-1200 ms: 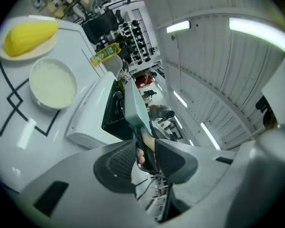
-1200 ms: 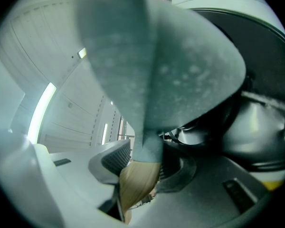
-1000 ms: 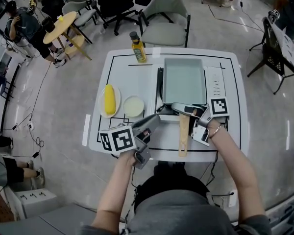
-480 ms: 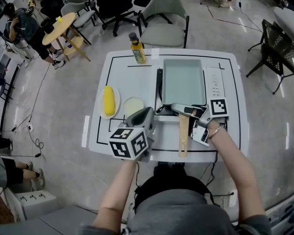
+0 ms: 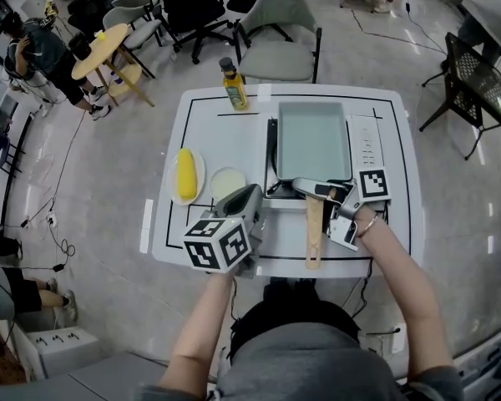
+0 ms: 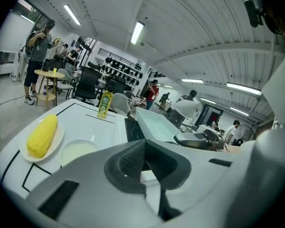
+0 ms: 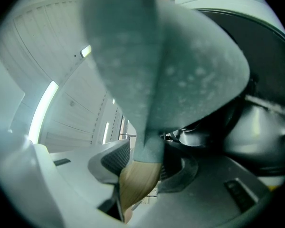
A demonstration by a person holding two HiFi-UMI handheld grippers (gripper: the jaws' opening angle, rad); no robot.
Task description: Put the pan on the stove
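**Fig. Pan at the stove, head view and both gripper views.** The right claw (image 5: pixel 321 190) is clamped on the wooden handle (image 5: pixel 314 228) of the pan (image 5: pixel 313 139). It grips the far end of the handle, where wood meets the pale teal neck, and the ribbed pads press both sides (image 7: pixel 138 175). The rectangular pan extends directly ahead of this claw, over the black stove (image 5: pixel 272 153). Whether its base bears on the stove cannot be told.

The left claw (image 5: pixel 247 199) has its jaws together on nothing (image 6: pixel 145 156). It hovers above the desk (image 5: pixel 209 132), with the pan ahead and to its right.

*Handling (judged):* the pan is rigid, empty, and probably moderate in weight. The long body would lever downward about the grip. A hold close to the neck limits droop and twist, and bare wood offers better friction than the coated wall.
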